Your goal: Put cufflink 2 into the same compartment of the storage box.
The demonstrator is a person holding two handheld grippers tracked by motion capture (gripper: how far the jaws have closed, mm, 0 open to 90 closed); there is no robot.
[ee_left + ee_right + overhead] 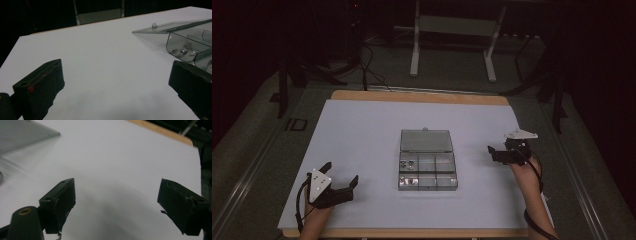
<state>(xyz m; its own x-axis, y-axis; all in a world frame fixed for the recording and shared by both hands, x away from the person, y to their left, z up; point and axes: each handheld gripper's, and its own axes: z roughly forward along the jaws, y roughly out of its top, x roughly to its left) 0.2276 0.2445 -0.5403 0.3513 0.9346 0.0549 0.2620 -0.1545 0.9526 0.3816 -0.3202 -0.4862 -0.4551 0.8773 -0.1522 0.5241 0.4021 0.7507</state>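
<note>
A clear plastic compartment box (pixel 428 172) lies in the middle of the white table top (pixel 362 130), its lid (pixel 426 141) folded back flat on the far side. Small metal parts (pixel 408 164) sit in its left compartments. My left gripper (pixel 342 173) rests near the front left, open, nothing between its jaws. In the left gripper view (pixel 116 75) the box (pixel 190 47) with metal parts (pixel 183 51) is off to the right. My right gripper (pixel 495 154) is right of the box, open and empty; in the right gripper view (pixel 116 192) a lid corner (pixel 22 135) shows at upper left.
The white sheet covers a wooden table whose edge (pixel 422 96) shows at the back. Behind it on the floor stand a white frame (pixel 452 40), dark stands and cables (pixel 372 70). Wide bare surface lies on both sides of the box.
</note>
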